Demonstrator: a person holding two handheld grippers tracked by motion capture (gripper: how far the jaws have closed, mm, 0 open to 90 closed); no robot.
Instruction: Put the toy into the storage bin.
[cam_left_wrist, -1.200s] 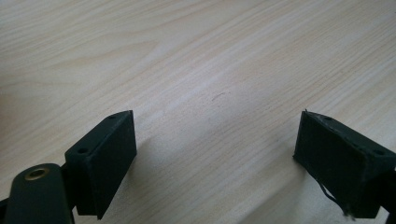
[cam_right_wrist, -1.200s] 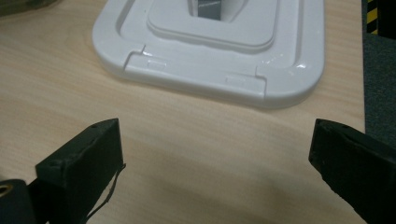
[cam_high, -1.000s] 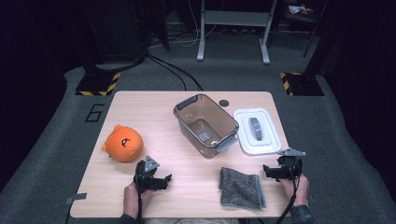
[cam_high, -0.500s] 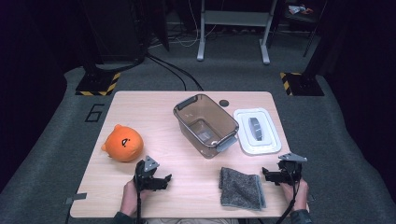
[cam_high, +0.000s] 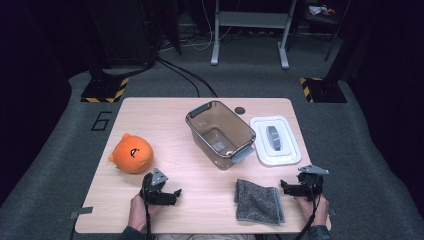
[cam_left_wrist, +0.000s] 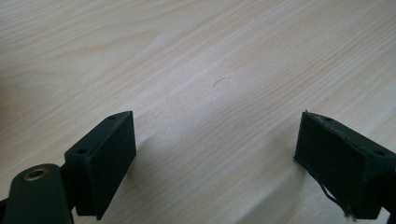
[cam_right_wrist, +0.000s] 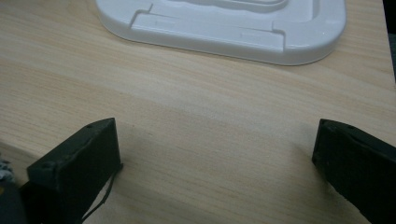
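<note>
My left gripper (cam_high: 173, 193) rests low over the table's near left, jaws pointing right and standing open. In the left gripper view (cam_left_wrist: 215, 133) only bare wood lies between them. Near the front right my right gripper (cam_high: 286, 188) is open too, its jaws turned left toward a folded grey cloth (cam_high: 259, 201). The right gripper view (cam_right_wrist: 215, 137) has bare wood between the jaws, with the white lid (cam_right_wrist: 224, 25) just beyond. An orange plush toy (cam_high: 131, 154) sits at the left. A clear plastic bin (cam_high: 220, 134) stands mid-table, beside the white lid (cam_high: 275, 140).
A small dark disc (cam_high: 240, 110) lies near the table's far edge. The wooden table (cam_high: 165, 120) has bare room at its far left and between the two grippers. Dark floor, cables and stand legs lie beyond.
My right gripper has drifted slightly toward the table's near edge. The left gripper and the objects have not moved.
</note>
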